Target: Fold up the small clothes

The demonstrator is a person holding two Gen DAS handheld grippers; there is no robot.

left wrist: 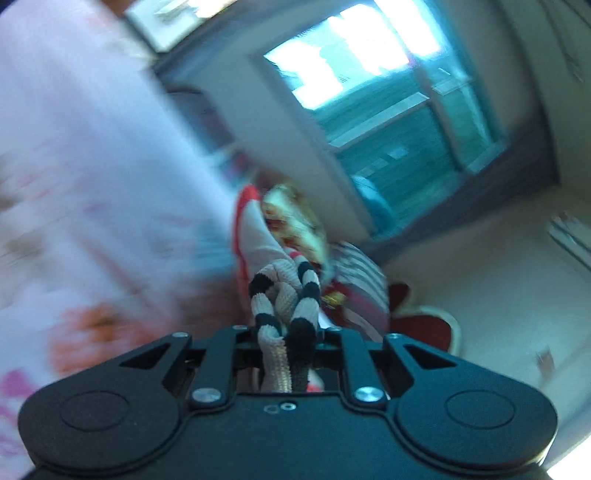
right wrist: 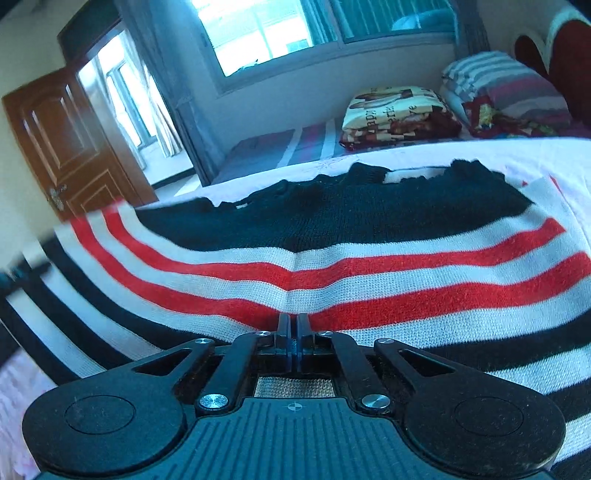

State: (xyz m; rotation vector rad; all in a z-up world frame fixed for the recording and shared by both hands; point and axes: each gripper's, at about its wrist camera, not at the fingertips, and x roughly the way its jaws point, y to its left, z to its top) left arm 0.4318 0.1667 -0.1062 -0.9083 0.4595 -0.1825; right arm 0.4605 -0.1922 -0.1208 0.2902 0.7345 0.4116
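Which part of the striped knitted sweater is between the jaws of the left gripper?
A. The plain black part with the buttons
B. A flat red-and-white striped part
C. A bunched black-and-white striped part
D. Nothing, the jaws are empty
C: in the left wrist view the left gripper is closed on a gathered black-and-white striped piece of the sweater.

Both wrist views close over the striped sweater (right wrist: 332, 266), window (right wrist: 277, 29) beyond.
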